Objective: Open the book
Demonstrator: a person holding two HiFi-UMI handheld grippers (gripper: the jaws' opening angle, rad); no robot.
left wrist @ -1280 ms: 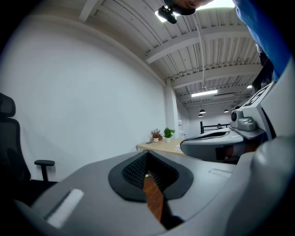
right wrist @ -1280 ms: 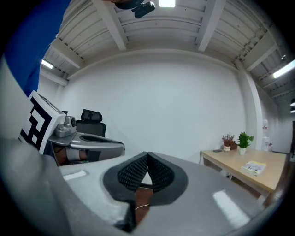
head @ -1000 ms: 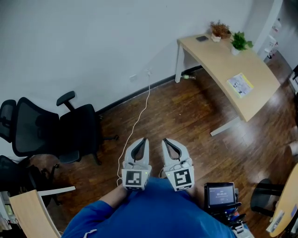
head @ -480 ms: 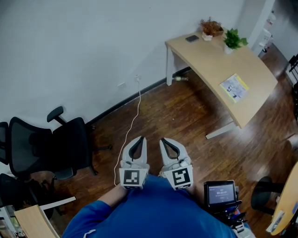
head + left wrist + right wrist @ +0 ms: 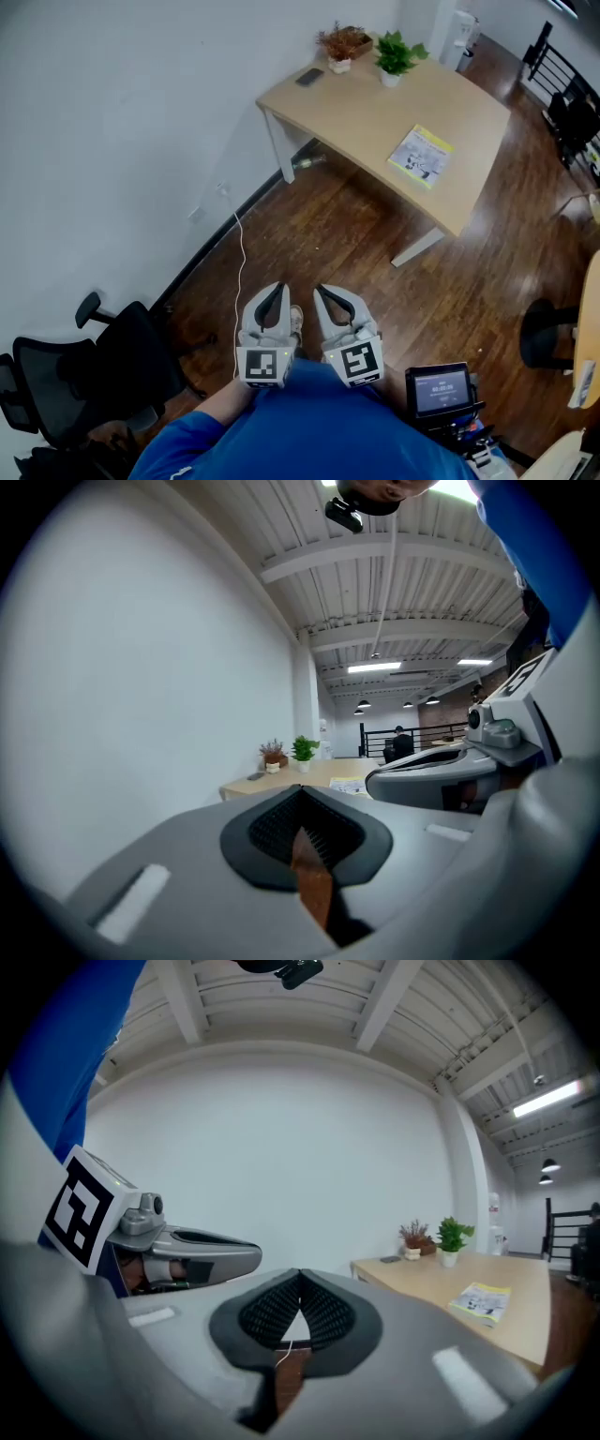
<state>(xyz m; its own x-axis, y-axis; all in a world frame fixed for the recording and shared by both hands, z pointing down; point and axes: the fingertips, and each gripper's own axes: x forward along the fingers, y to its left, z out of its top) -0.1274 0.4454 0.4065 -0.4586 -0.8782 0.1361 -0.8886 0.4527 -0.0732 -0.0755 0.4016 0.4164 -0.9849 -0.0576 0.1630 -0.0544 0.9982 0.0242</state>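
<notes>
- While they hang side by side over the wood floor, the left gripper and right gripper both have their jaws closed on nothing.
- The book lies far ahead, towards the right edge of the worktop.
- Bare floor lies between the grippers and the worktop, with the wall to the left and the chair near left.
- The worktop now sits nearer the centre of the head view than it did a second ago.

The book on the table lies too far off for its cover print to be read. A small dark flat item beside the brown potted plant cannot be identified. The black office chair is cropped at the left edge. Text on the small screen, lower right, is illegible.
</notes>
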